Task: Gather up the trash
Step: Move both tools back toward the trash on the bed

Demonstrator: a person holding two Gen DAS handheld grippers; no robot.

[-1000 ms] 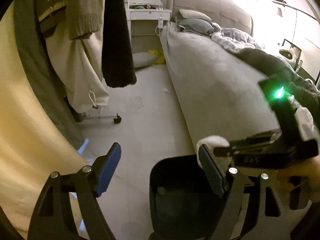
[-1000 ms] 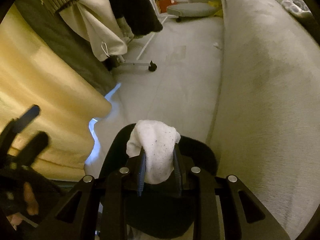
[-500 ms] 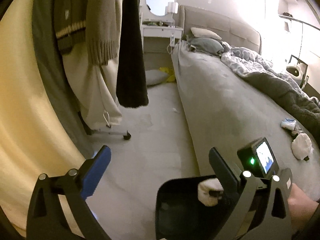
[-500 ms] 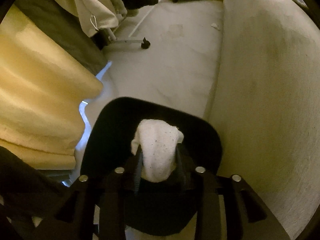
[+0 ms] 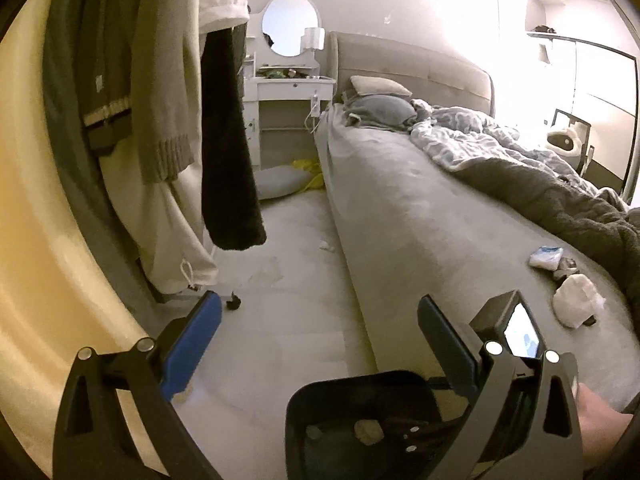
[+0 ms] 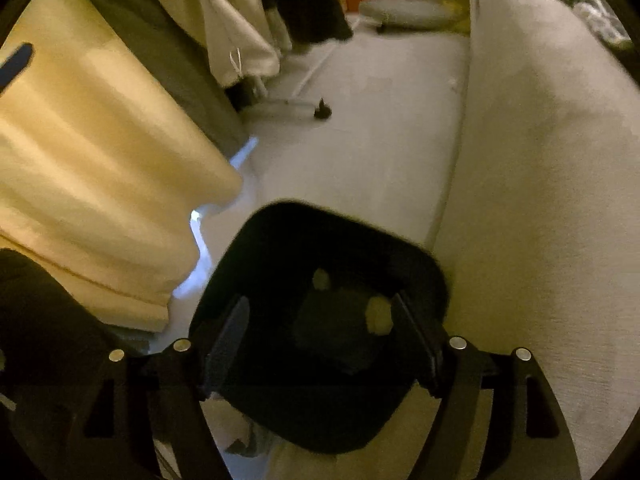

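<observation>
A black bin (image 6: 332,216) stands on the floor between the curtain and the bed. My right gripper (image 6: 324,336) hangs over its mouth with its jaws opening and nothing between them. Pale lumps (image 6: 378,314) lie in the dim bottom of the bin. In the left wrist view my left gripper (image 5: 320,344) stands wide open and empty above the bin (image 5: 304,408). The right gripper's body with its lit screen (image 5: 520,332) is just right of it. On the bed lie a white wad (image 5: 576,306) and a blue-and-white wrapper (image 5: 546,257). A small white scrap (image 5: 326,245) lies on the floor.
Hanging clothes (image 5: 168,100) on a wheeled rack (image 5: 233,303) and a yellow curtain (image 6: 80,168) crowd the left side. The grey bed (image 5: 420,208) fills the right. A white dressing table (image 5: 292,88) and a floor cushion (image 5: 280,178) stand at the far end of the aisle.
The right gripper's jaws have spread and the white wad that they held is gone from between them. The left gripper has risen and opened wider, so more of the bed shows.
</observation>
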